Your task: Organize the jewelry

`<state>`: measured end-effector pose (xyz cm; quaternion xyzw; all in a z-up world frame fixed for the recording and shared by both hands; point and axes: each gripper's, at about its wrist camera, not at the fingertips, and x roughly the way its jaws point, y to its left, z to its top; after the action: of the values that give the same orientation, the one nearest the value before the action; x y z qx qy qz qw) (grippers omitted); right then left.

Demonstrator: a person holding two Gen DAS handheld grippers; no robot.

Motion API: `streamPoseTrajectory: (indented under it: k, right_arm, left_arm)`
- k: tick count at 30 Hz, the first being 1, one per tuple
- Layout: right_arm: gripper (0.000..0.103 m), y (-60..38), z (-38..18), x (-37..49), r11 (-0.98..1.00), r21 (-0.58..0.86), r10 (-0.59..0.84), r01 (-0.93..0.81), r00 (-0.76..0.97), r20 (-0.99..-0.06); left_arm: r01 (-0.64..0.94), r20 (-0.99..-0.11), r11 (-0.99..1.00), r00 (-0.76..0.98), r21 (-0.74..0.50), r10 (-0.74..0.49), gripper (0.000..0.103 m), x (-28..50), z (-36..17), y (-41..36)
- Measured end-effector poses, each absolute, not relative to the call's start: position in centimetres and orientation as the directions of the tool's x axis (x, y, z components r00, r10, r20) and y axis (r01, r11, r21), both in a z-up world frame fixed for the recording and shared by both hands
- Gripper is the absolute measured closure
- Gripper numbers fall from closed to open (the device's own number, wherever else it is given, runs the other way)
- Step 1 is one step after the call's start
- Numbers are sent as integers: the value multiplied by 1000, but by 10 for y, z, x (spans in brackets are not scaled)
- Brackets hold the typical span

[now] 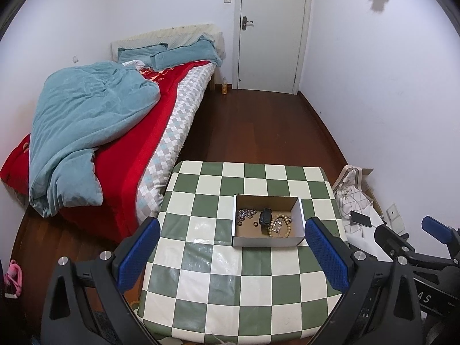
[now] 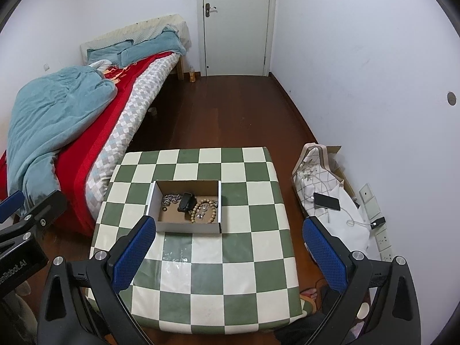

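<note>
A shallow white cardboard box (image 1: 267, 241) (image 2: 188, 227) sits on the green-and-white checkered table (image 1: 218, 284) (image 2: 230, 273). Inside lie a silver chain (image 1: 245, 213) (image 2: 170, 199), a black watch-like piece (image 1: 265, 216) (image 2: 186, 201), a wooden bead bracelet (image 1: 280, 225) (image 2: 204, 211) with small silver pieces in it, and two small dark rings (image 1: 239, 224). My left gripper (image 1: 233, 256) hangs open above the near side of the table, short of the box. My right gripper (image 2: 228, 254) is open too, right of the box, with nothing between its blue pads.
A bed (image 1: 115, 132) with a blue duvet and red cover stands left of the table. A white bag with a phone (image 2: 327, 201) on it lies on the floor to the right, by wall sockets. A closed door (image 1: 273, 28) is at the back.
</note>
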<state>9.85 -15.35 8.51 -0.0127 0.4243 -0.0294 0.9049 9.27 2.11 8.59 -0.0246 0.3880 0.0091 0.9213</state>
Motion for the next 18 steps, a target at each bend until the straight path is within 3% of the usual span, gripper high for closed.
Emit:
streamPoseTrajectory:
  k: [18]
  right_arm:
    - [0,-154,84,104,998,-48,-64,43,632,-772]
  left_arm:
    - [-43,-717,999,697,-29,9,0,93,81,27]
